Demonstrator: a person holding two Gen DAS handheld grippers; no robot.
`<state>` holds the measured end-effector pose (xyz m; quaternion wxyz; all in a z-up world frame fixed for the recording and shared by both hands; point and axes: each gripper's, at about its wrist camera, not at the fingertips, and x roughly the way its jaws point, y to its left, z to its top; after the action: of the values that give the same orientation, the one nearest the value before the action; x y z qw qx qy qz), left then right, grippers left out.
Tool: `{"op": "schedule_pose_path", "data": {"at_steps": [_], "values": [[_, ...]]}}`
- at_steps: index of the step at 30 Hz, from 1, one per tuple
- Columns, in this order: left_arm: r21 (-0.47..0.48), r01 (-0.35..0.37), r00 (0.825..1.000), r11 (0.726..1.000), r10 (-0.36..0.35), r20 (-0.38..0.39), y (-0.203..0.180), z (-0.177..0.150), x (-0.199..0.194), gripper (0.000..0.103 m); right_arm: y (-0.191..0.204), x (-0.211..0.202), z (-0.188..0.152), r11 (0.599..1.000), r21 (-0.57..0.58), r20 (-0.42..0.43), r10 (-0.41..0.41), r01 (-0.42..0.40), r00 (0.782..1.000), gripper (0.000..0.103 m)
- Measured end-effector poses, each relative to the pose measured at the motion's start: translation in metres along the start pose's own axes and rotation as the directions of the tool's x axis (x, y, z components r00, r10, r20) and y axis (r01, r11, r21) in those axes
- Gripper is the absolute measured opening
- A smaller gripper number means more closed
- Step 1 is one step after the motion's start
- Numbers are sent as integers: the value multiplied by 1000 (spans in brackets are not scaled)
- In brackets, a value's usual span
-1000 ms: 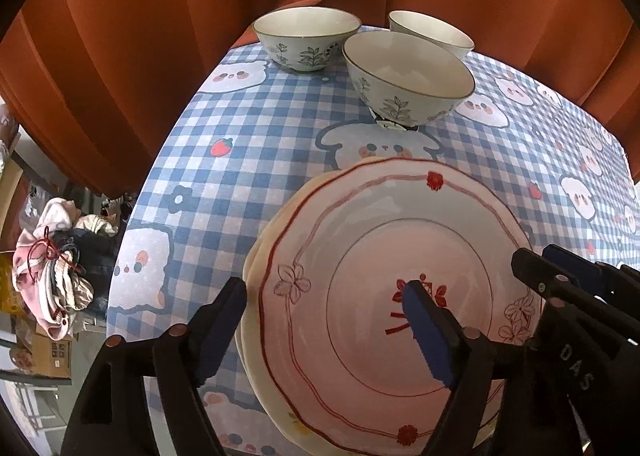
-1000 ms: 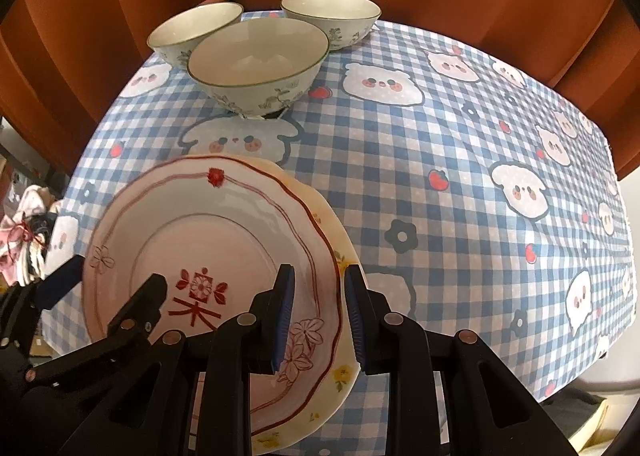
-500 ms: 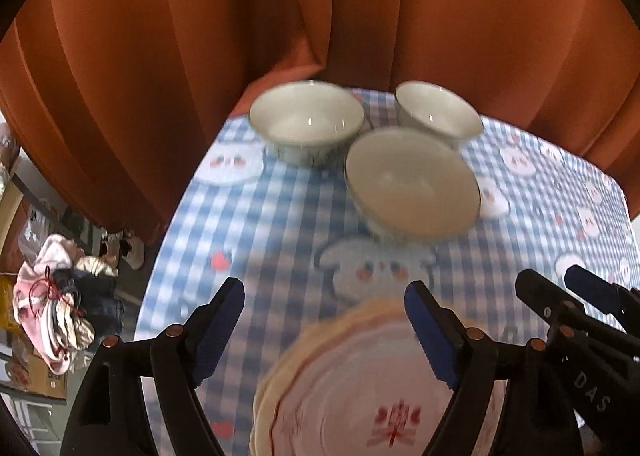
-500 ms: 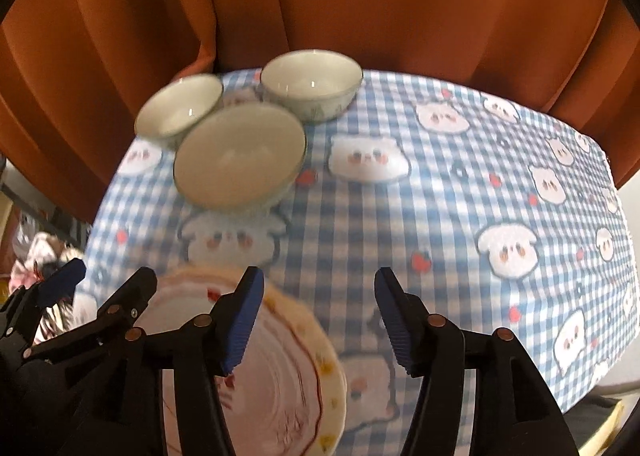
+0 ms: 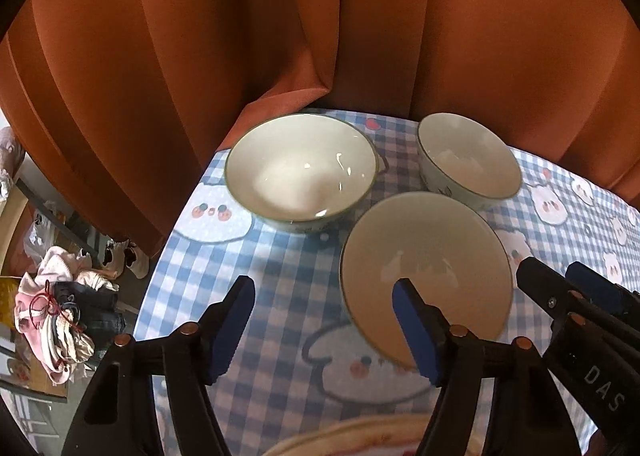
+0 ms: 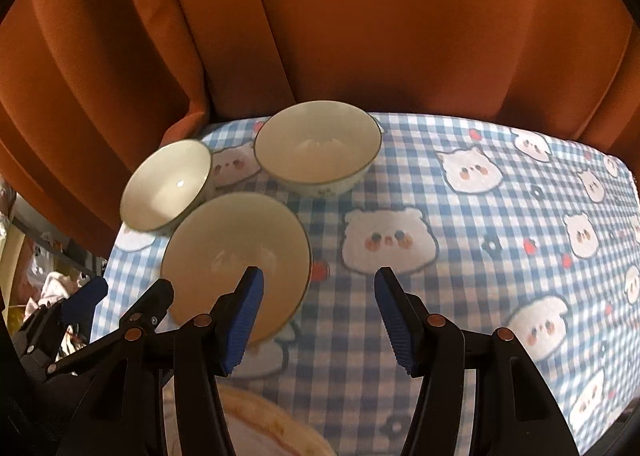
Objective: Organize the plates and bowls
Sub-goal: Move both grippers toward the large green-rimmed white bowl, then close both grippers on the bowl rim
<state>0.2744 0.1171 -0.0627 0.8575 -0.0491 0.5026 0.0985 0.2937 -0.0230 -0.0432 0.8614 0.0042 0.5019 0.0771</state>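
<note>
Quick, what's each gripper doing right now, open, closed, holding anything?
Left gripper: jaws closing, nothing between them, holding nothing.
Right gripper: open, holding nothing.

Black tool (image 5: 324, 330), blue ribbed pads (image 5: 416, 330), copper rivets (image 5: 459, 331)

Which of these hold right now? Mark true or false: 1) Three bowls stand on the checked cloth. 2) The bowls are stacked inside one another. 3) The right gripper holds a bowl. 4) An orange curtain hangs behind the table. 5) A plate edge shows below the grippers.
1) Three white ceramic bowls, the nearest bowl, the left bowl and the far bowl, stand on the blue checked tablecloth. True.
2) Stacked. False: they stand side by side.
3) Right gripper holds a bowl. False: nothing lies between its jaws.
4) Orange curtain behind. True.
5) Cream plate edge below. True.
</note>
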Motion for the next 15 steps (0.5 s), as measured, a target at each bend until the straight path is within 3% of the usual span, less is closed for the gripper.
{"op": "schedule_pose_path", "data": {"at_steps": [4, 9, 11, 15], "values": [[8, -6, 1000, 1000, 6, -19, -7, 7, 18, 66, -3, 23, 13, 1000, 9, -16, 14, -14, 1000, 61], [27, -5, 999, 1000, 6, -43, -15, 9, 35, 47, -2, 46, 20, 999, -2, -40, 32, -32, 999, 60], [21, -5, 998, 1000, 6, -55, -16, 9, 40, 44, 0, 53, 20, 999, -6, -54, 38, -38, 998, 49], [32, -2, 997, 999, 4, -73, -20, 9, 48, 34, 1, 67, 20, 998, -10, -80, 55, -56, 995, 39]]}}
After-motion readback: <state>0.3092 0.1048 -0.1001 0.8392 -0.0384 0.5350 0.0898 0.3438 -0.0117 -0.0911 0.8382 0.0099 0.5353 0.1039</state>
